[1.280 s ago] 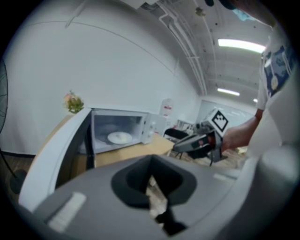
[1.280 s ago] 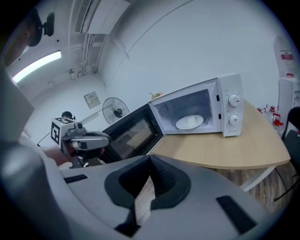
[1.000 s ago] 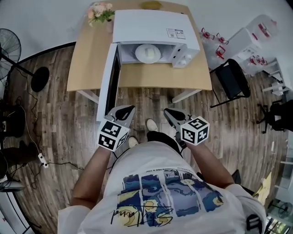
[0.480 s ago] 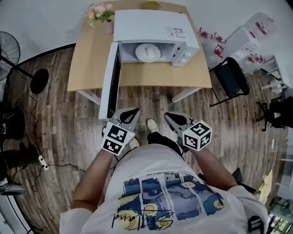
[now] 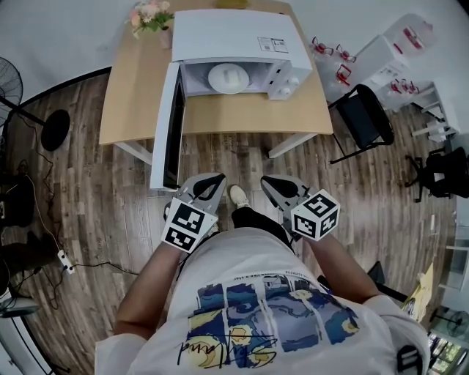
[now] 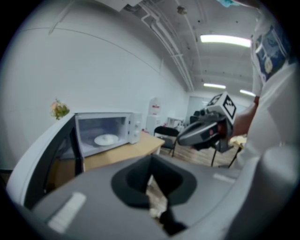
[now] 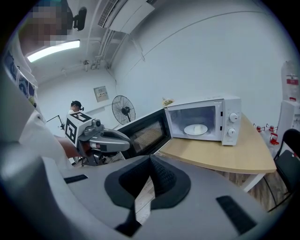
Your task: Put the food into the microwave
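White plate (image 5: 226,77) with the food on it sits inside the microwave (image 5: 234,33), right in the middle; it lies flat and is well back from the front; so I think the food part is done, and the job to do now is the door.

That door (image 5: 167,124) hangs wide open on the left side and sticks out past the front edge of the wooden surface (image 5: 242,117); the microwave stands at the back of that surface, with its knobs (image 5: 286,80) on the right and some flowers (image 5: 149,16) just beside it at the back corner.

Both claws are well apart from all this, close to the person's tummy, over the floor (image 5: 95,220); the left claw (image 5: 209,183) is clenched with nothing in it; the right claw (image 5: 272,183) is clenched too and holds nothing.

To shut the door well, step closer first; use the left claw, since it is on the door's side; keep it clenched and push with its flat side on the outside of the door, near the free edge and far from the hinge, where a small push does the most; swing it slowly; press until it clicks; do not shove, or the microwave may slide back; keep the right claw out of the gap so it does not get pinched.
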`<state>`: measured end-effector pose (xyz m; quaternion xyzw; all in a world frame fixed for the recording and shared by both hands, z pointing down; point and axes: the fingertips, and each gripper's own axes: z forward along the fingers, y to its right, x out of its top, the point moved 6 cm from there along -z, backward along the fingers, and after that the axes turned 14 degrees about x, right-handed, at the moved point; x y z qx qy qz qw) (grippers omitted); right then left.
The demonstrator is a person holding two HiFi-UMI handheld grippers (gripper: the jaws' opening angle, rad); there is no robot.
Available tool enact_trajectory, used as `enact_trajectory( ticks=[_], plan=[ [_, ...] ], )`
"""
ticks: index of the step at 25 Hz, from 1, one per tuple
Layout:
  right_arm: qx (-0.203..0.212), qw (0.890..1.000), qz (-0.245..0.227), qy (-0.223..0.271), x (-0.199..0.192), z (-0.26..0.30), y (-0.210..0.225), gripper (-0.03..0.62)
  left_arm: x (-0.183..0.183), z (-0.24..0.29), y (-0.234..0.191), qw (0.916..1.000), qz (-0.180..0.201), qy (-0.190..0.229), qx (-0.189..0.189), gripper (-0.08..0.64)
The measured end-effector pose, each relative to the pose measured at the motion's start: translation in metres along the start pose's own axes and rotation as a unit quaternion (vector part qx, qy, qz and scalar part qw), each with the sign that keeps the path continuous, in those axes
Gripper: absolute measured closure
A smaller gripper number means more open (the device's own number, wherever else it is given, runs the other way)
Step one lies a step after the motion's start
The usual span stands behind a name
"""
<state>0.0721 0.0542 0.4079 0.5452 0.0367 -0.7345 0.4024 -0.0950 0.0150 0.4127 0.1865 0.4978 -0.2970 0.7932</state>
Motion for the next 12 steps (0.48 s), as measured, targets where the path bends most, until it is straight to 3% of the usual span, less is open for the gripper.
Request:
enact_trajectory(
  ticks=[6,12],
  plan=[
    [-0.001,1.0,-0.008,-0.005,0.003,-0.01,0.009,0.588,-0.005,0.017,0.01,0.9994,-0.031,0.001,-0.016,0.551],
    [0.009,1.0,-0.01,-0.011,0.007,-0.021,0.038,0.588,-0.01,0.048,0.023,0.9965,-0.071,-0.027,-0.034,0.551]
  ],
)
